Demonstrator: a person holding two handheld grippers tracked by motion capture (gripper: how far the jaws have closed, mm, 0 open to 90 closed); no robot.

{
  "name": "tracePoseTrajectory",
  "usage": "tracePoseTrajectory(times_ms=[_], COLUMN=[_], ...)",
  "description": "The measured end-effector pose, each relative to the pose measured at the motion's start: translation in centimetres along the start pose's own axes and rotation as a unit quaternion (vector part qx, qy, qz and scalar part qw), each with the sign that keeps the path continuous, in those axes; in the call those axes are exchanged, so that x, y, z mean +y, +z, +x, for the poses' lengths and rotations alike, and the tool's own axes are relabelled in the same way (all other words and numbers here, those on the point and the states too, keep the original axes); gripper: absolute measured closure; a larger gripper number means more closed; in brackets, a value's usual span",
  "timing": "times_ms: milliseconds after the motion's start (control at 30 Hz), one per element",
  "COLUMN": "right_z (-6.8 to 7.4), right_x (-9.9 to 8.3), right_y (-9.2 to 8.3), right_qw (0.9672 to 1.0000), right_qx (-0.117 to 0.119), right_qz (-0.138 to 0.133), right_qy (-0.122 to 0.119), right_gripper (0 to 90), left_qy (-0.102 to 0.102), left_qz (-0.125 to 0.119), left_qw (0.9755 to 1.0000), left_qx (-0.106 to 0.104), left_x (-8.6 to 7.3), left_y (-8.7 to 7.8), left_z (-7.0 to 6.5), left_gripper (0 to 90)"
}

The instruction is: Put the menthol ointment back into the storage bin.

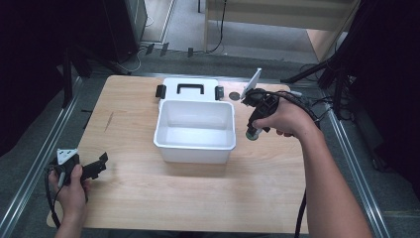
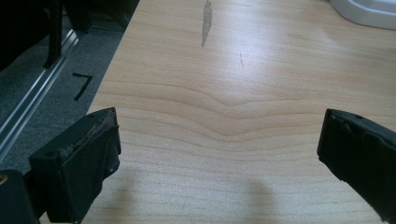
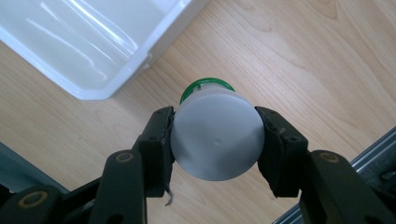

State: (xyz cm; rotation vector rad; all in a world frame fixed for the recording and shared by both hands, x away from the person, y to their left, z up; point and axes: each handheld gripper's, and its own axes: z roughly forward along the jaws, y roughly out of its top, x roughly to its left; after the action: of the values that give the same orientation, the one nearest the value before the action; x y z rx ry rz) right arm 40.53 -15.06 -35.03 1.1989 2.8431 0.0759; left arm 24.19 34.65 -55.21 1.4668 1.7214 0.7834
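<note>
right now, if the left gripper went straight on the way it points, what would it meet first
Probably nothing soon: the open left gripper points across the bare light wooden table. The white plastic bin sits far ahead and off to one side, so it looks clear of the line.

I see my right gripper [image 3: 215, 140], black in its jaws and frame with brass-toned screws, against a pale grey-white bottle [image 3: 215, 140] that ends in a bright green cap [image 3: 207, 87], and my left gripper [image 1: 91, 168] is black too under a light grey plate [image 1: 66, 155]. The bin [image 1: 194, 148] is plain glossy white, and the white lid [image 1: 190, 88] behind it carries a black handle and black latches. The table [image 1: 148, 188] is light blond wood with wavy brown grain and one dark grey streak.
</note>
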Motion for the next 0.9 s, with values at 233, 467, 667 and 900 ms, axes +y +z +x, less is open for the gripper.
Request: tracePoseTrajectory(times_ms=[233,467,667,900], right_z=[0.3,1.0,1.9,2.8], right_x=[0.8,2.0,2.9,4.0], right_y=[-1.0,-2.1,-2.7,-2.8], right_qw=[0.9999,0.9998,0.9997,0.9993], right_qx=[0.015,0.019,0.02,0.021], right_qz=[0.006,0.001,-0.001,-0.002], right_qy=[0.0,-0.008,-0.018,-0.031], right_gripper=[51.7,51.6,51.7,51.6], left_qy=[-0.001,-0.002,-0.002,-0.001], left_qz=[0.001,0.001,0.002,0.002], left_qw=[1.0,1.0,1.0,1.0], left_qx=[-0.002,-0.003,-0.004,-0.004], left_x=[0.0,0.0,0.0,0.0], left_y=[0.0,0.1,0.0,0.1], left_z=[0.0,0.0,0.0,0.0], left_gripper=[0.2,0.2,0.2,0.2])
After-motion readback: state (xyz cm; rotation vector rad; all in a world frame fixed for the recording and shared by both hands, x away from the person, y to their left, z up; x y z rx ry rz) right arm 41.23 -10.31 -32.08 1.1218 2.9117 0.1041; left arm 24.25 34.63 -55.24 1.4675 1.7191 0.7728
